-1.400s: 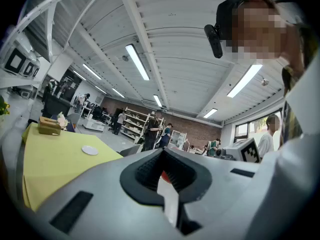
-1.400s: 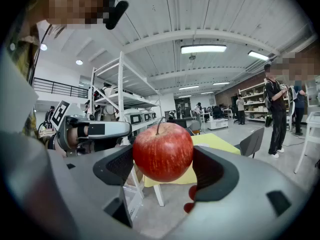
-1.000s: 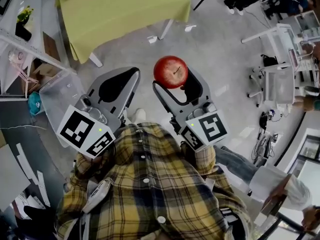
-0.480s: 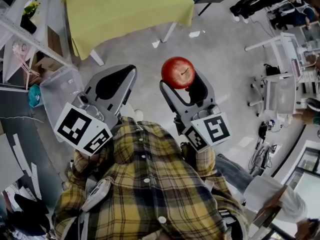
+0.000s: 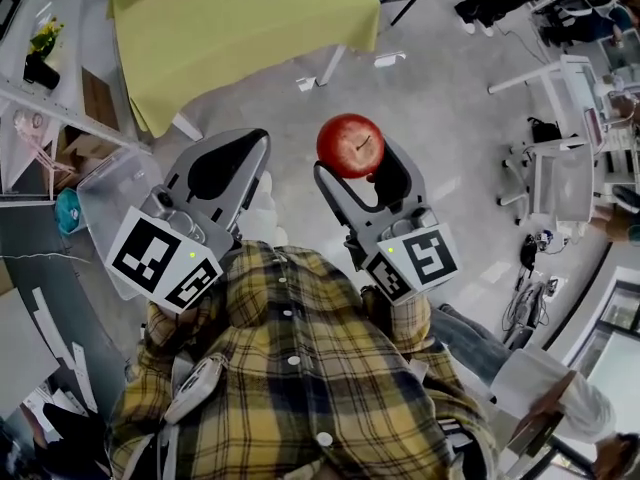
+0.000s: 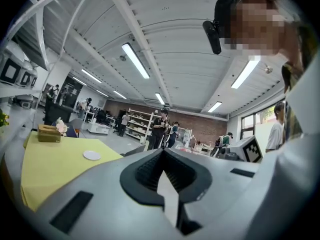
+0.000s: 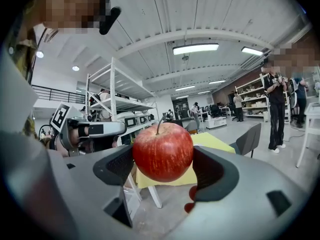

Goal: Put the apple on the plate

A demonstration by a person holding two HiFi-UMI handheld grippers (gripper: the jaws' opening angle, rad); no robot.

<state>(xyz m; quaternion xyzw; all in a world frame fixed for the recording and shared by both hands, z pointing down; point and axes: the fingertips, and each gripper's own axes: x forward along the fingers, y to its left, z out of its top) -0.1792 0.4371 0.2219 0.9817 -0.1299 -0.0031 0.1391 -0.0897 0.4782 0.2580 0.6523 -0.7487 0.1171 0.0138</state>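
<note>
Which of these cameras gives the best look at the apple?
The right gripper view: the apple sits in the middle, close up, stem up, clamped between the jaws of the right hand-held gripper. The head view shows the apple smaller, from above. The left gripper view does not show it.

We looked along our left gripper [image 6: 163, 154]. Its two gray jaws were pressed together at the tips, and nothing sat between them. Off to the left stood a table with a yellow cloth [image 6: 52, 166]. A small white plate [image 6: 92, 155] lay on it, well away from the gripper. A brown box [image 6: 49, 133] sat near the far end of the table. Far back, some people [image 6: 161, 129] stood by white shelves [image 6: 136, 124]. Long lights [image 6: 135, 60] glowed on the ceiling above us.
</note>
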